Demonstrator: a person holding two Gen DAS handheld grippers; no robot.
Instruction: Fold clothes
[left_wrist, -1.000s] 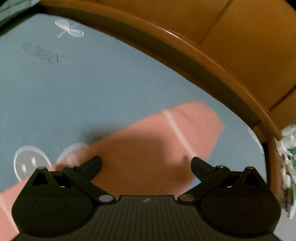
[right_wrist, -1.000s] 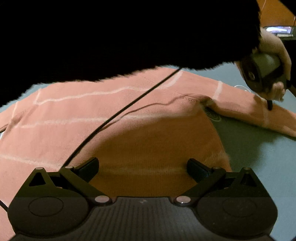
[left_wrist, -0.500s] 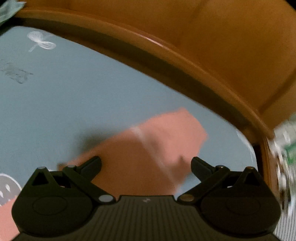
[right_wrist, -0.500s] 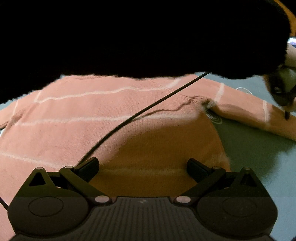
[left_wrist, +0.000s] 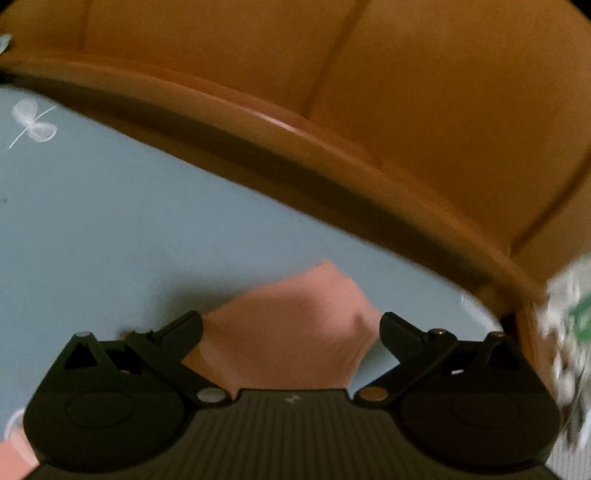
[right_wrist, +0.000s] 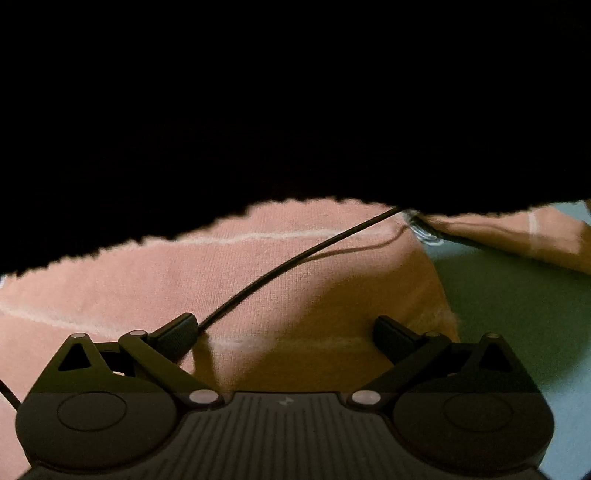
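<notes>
On one blue sheet (left_wrist: 147, 221), one pink sweater (right_wrist: 277, 295), two tools spread wide, left tool (left_wrist: 291, 321), right tool (right_wrist: 284, 325)

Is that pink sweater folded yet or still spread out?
Spread out. The sweater lies flat on the blue sheet, its sleeve stretched sideways, unfolded; a dark sleeve hides its top.

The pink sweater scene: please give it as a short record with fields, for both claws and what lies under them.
garment: pink sweater with pale stripes, spread flat
surface: blue printed sheet
left claw: open, over the sleeve end
right claw: open, over the sweater's body near the hem
cable: black cable crossing the sweater
view block: dark sleeve covers the upper right wrist view
backdrop: wooden frame
</notes>
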